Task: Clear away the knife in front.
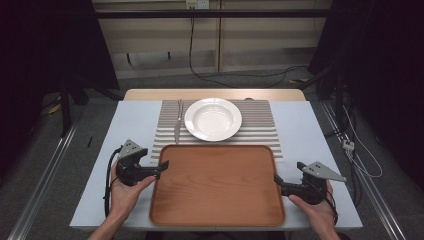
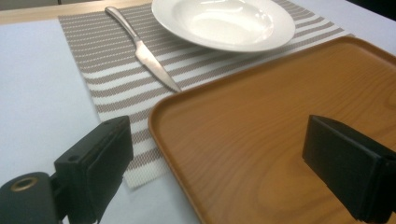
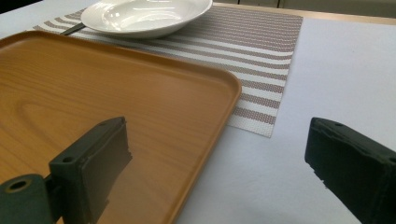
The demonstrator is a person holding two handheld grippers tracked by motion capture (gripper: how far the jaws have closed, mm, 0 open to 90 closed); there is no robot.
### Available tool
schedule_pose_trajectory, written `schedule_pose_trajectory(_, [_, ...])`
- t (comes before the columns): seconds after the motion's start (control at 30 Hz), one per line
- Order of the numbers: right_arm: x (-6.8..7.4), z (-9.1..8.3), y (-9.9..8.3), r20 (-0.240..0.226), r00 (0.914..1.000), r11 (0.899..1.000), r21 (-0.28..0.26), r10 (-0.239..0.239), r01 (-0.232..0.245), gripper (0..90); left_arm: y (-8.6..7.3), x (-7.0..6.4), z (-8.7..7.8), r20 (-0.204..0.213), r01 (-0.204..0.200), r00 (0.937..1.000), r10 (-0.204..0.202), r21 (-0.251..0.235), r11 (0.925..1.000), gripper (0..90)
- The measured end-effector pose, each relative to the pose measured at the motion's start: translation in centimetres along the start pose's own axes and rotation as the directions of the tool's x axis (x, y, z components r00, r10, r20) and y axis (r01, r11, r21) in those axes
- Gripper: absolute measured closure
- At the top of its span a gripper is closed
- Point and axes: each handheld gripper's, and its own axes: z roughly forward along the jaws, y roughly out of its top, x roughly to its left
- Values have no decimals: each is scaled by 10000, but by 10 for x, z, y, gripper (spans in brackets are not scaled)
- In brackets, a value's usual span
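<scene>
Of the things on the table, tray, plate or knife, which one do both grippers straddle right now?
The wooden tray. The left gripper and the right gripper each stand open across one of its side edges; the white plate and knife lie farther back.

Knife — mostly hidden behind plate

A wooden tray with rounded corners and a low raised rim is lying flat and empty on the near part of the table, its far edge overlapping the striped placemat, just before the white plate
</scene>
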Motion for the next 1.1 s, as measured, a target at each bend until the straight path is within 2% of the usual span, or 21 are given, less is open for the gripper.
schedule_pose_trajectory(0.23, [0, -1, 0, 13, 10000, 10000, 34, 34, -34, 61, 12, 4, 7, -124, -183, 9998, 183, 20, 9998, 97])
schedule_pose_trajectory(0.3, [0, -1, 0, 21, 10000, 10000, 18, 30, -30, 61, 15, 7, 10, -102, -67, 9999, 67, 31, 10000, 97])
schedule_pose_trajectory(0.63, [-2, 1, -1, -40, 9999, 9999, 95, 92, -92, 62, 32, 20, 29, -249, 21, 9997, -14, 270, 9996, 108])
schedule_pose_trajectory(0.73, [-2, 1, -1, -40, 9999, 9999, 98, 104, -104, 61, 38, 21, 35, -283, -86, 9996, 94, 277, 9996, 112])
schedule_pose_trajectory(0.77, [-2, 1, -1, -24, 9999, 9999, 108, 102, -101, 61, 42, 22, 40, -253, 43, 9997, -36, 258, 9997, 113])
schedule_pose_trajectory(0.9, [0, 1, -1, -67, 10000, 9999, 105, 66, -65, 62, 48, 25, 45, -233, 98, 9997, -92, 254, 9996, 119])
schedule_pose_trajectory(1.03, [-1, 2, -1, -63, 9999, 9999, 123, 112, -111, 61, 57, 28, 54, -439, 30, 9990, -17, 307, 9995, 125])
schedule_pose_trajectory(1.1, [-1, 2, 0, -67, 9999, 9999, 108, 103, -102, 61, 61, 31, 60, -468, 148, 9988, -134, 305, 9994, 124])
